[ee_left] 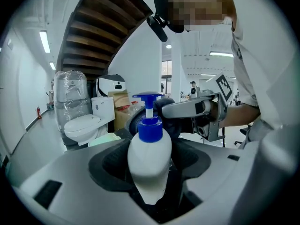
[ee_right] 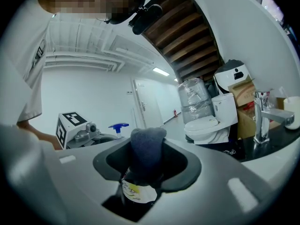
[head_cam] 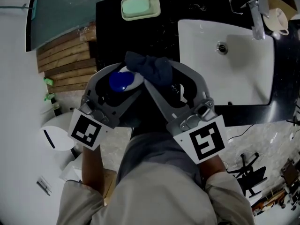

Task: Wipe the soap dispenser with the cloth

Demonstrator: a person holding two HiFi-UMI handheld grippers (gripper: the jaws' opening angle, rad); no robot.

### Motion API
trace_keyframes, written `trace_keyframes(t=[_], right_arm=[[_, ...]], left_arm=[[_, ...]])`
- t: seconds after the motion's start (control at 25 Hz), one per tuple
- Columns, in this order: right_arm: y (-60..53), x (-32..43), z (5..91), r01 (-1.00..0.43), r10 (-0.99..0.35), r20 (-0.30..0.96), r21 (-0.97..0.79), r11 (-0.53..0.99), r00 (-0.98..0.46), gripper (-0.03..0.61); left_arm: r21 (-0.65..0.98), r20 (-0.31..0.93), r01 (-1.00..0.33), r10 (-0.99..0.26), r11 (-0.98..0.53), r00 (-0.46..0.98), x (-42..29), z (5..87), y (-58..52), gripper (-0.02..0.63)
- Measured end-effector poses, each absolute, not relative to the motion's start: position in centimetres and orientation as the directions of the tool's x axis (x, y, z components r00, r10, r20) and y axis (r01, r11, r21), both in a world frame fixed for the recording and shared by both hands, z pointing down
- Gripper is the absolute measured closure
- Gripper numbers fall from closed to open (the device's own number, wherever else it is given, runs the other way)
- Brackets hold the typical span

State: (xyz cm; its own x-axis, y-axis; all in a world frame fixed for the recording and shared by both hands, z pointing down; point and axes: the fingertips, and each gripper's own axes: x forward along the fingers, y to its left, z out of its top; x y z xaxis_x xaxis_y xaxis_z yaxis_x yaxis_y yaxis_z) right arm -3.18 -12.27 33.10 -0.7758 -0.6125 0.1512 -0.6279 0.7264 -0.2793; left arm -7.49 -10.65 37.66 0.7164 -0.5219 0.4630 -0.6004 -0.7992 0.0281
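Left claw clamped on upright soap dispenser, long axis vertical, pump uppermost, right claw pinching dark cloth just right of it

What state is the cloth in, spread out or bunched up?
Bunched up: the cloth stands as a thick wad clamped in the right gripper.

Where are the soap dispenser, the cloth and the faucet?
soap dispenser (ee_left: 149, 165): left gripper view, white body.
cloth (ee_right: 147, 153): right gripper view, dark bunched middle.
faucet (head_cam: 257, 20): head view, metal spout.
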Motion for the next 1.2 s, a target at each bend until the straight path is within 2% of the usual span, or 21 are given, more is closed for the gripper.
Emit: trace_keyframes(t=[1.2], right_arm=[[-12.1, -2.6, 36.8, -0.649, -0.61, 0.224, -0.293, 0.702, -0.76, 0.416]], left_arm=[[0.041, 0.425, -0.621, -0.548, -0.783, 0.72, -7.3, 38.0, -10.0, 0.342]])
